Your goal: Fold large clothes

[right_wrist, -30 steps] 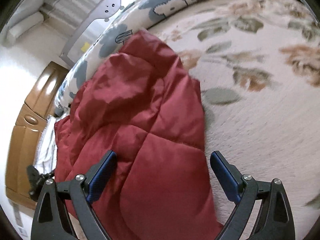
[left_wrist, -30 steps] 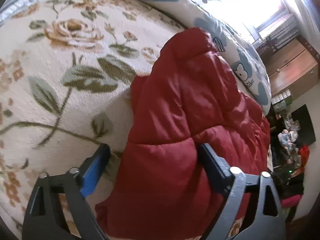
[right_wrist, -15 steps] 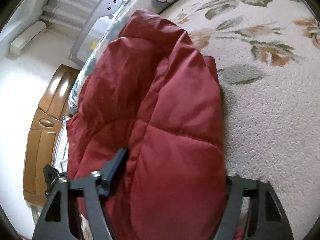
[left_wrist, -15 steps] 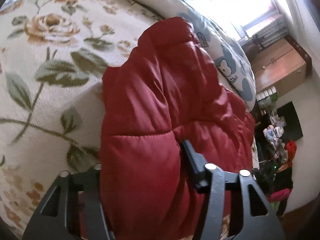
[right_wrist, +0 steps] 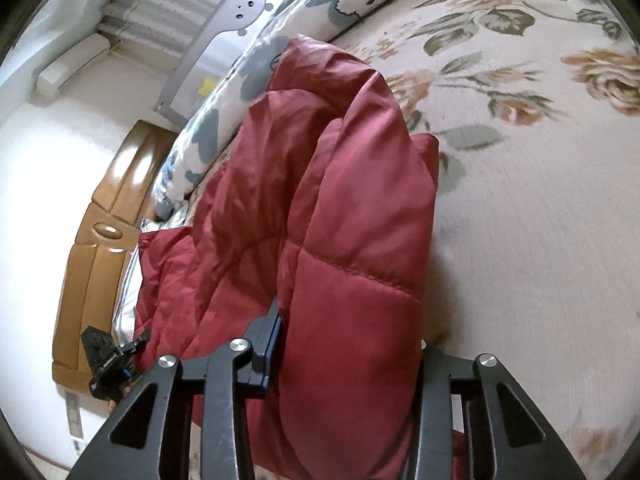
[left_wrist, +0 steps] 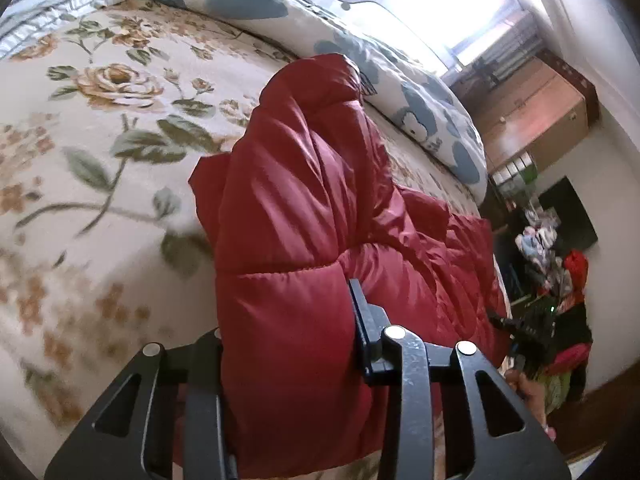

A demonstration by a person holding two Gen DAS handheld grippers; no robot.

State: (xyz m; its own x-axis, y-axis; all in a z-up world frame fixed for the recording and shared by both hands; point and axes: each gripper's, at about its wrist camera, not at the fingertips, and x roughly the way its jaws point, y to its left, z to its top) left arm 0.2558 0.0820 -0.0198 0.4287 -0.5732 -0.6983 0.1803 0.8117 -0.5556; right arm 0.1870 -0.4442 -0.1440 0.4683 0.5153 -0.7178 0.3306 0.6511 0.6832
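A red quilted puffer jacket (left_wrist: 312,208) lies on a floral bedspread (left_wrist: 92,128). It also fills the middle of the right wrist view (right_wrist: 344,216). My left gripper (left_wrist: 286,320) is shut on a thick padded edge of the jacket, and the cloth bulges between its fingers. My right gripper (right_wrist: 348,340) is shut on another padded edge of the same jacket. Both edges are lifted a little off the bedspread (right_wrist: 520,240). The other gripper shows small at the far edge of each view (right_wrist: 108,364).
A white quilt with blue cartoon prints (left_wrist: 360,48) runs along the far side of the bed (right_wrist: 304,4). A wooden headboard (right_wrist: 92,248) and a wooden cabinet (left_wrist: 532,112) stand beyond. Cluttered items (left_wrist: 552,280) sit past the bed's edge.
Both grippers were open around the jacket's edge a second ago. They have closed on the padded cloth and raised it slightly.
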